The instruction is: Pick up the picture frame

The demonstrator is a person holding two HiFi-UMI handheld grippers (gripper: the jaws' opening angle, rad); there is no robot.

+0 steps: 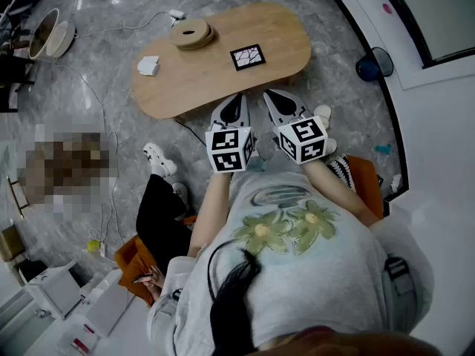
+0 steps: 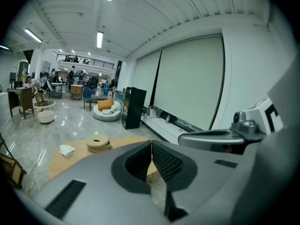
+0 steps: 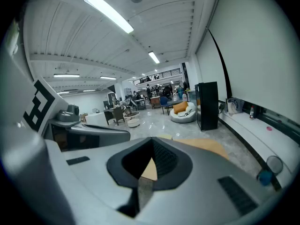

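A small black picture frame [image 1: 247,56] with a white cracked pattern lies flat on the low oval wooden table [image 1: 215,76], right of its middle. My left gripper [image 1: 231,110] and right gripper [image 1: 286,104] hover side by side in front of the table's near edge, short of the frame. Both are shut with nothing between the jaws. In the left gripper view the shut jaws [image 2: 151,159] point over the table [image 2: 61,161]; the frame is hidden behind them. The right gripper [image 3: 151,159] shows shut too, with only a strip of table [image 3: 206,146] visible.
On the table stand a round wooden holder [image 1: 191,33] at the far left and a white crumpled tissue [image 1: 149,65] near the left end. A white cable [image 1: 126,28] runs over the grey floor. A blue object [image 1: 369,67] sits by the wall at right. Orange seats [image 1: 137,262] are near me.
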